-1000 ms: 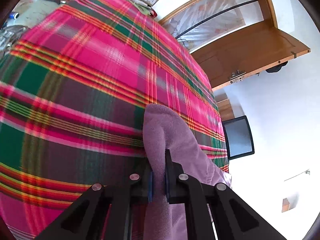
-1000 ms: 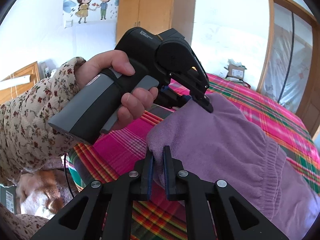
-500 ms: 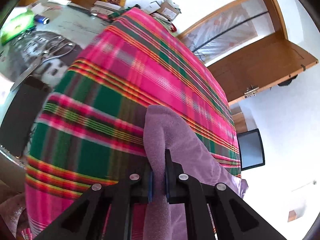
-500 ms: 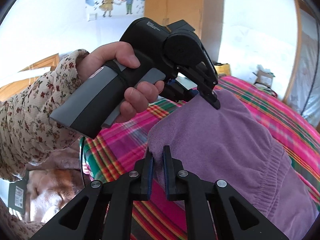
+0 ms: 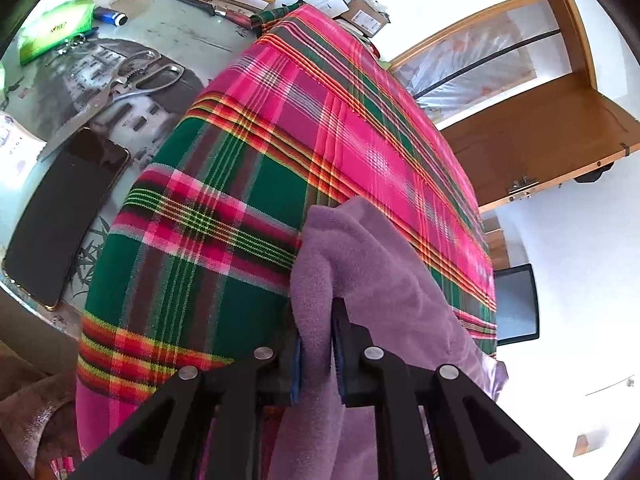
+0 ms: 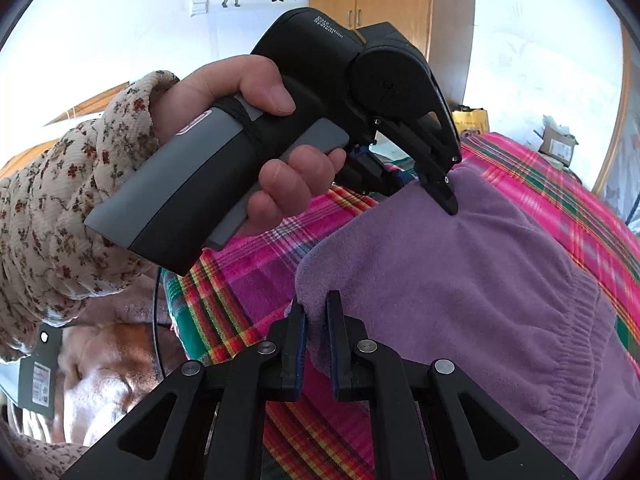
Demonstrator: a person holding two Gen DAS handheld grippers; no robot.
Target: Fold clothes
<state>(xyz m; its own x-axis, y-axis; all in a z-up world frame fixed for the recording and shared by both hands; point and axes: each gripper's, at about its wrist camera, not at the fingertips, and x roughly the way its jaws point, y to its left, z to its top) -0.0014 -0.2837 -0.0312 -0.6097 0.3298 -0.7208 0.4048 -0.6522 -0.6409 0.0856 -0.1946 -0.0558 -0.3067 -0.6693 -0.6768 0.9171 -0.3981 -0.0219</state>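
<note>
So both grippers are letting go right about now. A second ago the left gripper [image 5: 316,344] and the right gripper [image 6: 317,344] were each pinched tight on an edge of the purple fleece garment [image 6: 460,280]; now the jaws on both are opening, with the fleece edge sitting between them in each wrist view. The left pair looks looser already, with a visible gap on one side of the cloth. On the right one I can't tell if the pads are pressing or just brushing it.

The view has also swung. The left wrist camera used to see almost nothing but the plaid cloth [image 5: 240,208]; now the table edge at 9 to 11 o'clock is in shot, with a phone [image 5: 64,216], scissors [image 5: 132,76] and a green tissue pack [image 5: 52,28]. My read: the folded-over edge has been carried across and is being laid down, so this fold is basically finished and the next one is up.

The garment lies on the plaid cloth, filling 3 to 6 o'clock of the right view.

Only the right wrist camera shows the person's left hand [image 6: 256,152] in a floral sleeve [image 6: 64,208] around the other gripper's handle, at 10 o'clock. Only the left one shows that table clutter.
</note>
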